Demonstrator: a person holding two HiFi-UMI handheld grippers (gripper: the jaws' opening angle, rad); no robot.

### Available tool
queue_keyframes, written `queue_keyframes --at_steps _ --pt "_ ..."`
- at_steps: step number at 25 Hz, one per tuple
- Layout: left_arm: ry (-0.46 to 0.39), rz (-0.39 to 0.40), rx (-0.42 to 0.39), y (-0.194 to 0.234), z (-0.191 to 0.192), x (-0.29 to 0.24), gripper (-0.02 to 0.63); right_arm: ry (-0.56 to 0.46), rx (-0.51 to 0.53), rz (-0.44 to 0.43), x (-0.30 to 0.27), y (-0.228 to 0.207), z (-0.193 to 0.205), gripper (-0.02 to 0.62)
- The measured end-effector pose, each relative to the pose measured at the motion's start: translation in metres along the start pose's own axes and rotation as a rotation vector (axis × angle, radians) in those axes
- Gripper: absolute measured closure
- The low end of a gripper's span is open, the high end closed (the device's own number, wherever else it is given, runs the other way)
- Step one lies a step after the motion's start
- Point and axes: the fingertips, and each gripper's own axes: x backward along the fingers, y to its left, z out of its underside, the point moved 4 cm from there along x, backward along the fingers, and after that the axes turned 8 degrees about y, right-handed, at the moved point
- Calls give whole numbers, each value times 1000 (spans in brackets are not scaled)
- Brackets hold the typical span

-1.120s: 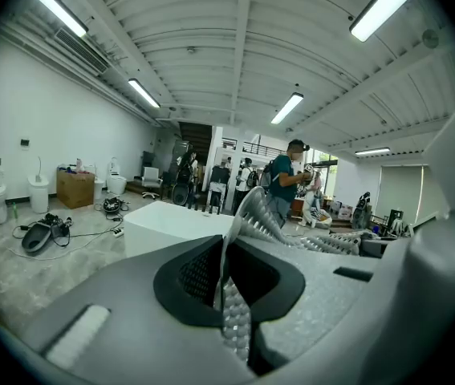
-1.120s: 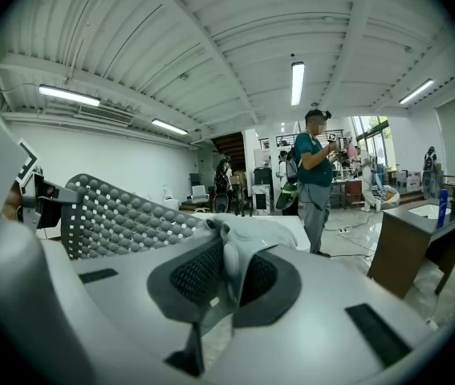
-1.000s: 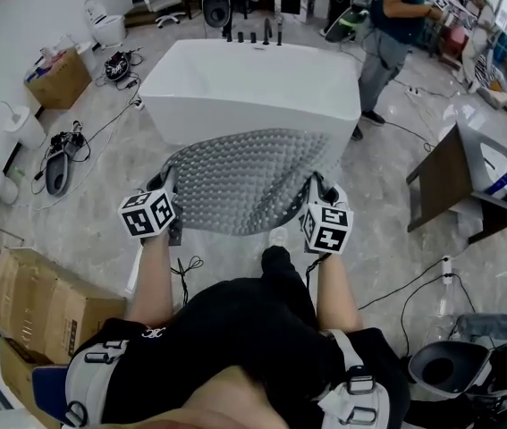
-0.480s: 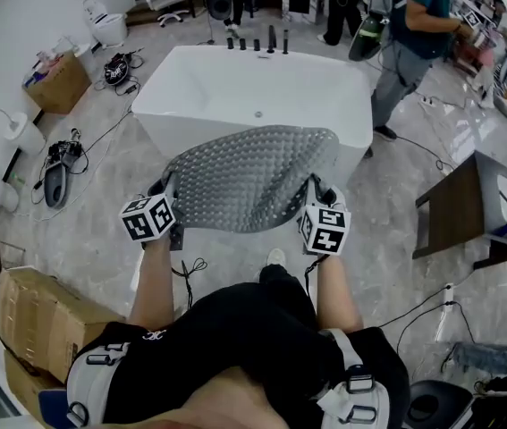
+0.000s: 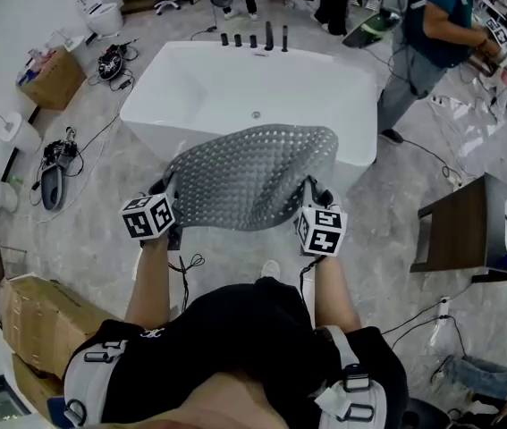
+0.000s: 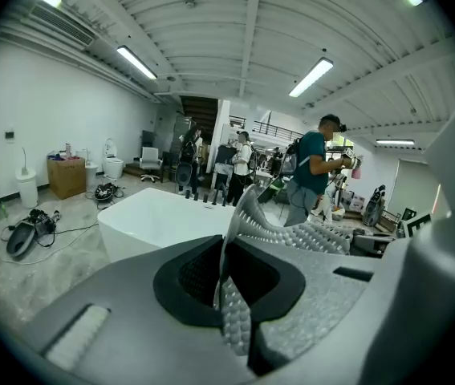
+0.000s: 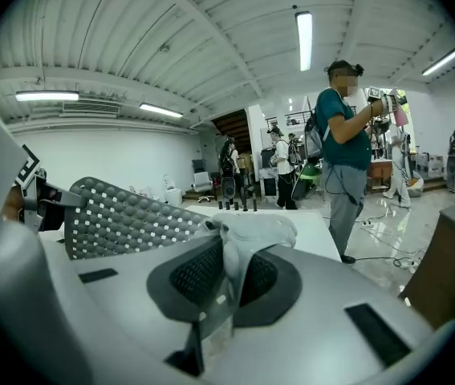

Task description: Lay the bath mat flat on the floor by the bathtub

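Grey nubbed rubber is pinched at both ends: the left hand-held gripper (image 5: 169, 195) and the right hand-held gripper (image 5: 310, 191) are each clenched on 1 near corner of the bath mat (image 5: 251, 175). The mat hangs in a shallow sag between them, above the floor (image 5: 101, 231), with its far edge toward the near wall of the bathtub (image 5: 235, 83). To lay it well, I judge the 2 corners should come down level and together with the span taut and clear of the cable (image 5: 184, 266) by the feet, the far edge landing first, parallel to the tub, so no fold remains.
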Motion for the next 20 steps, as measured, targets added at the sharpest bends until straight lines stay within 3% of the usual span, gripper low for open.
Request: queue_keyframes --at_steps 10,20 --pt "49 33 8 10 -26 -64 589 42 -7 14 -56 -15 -21 571" --pt "110 179 -75 57 -59 -122 589 66 -85 161 -75 7 -14 569"
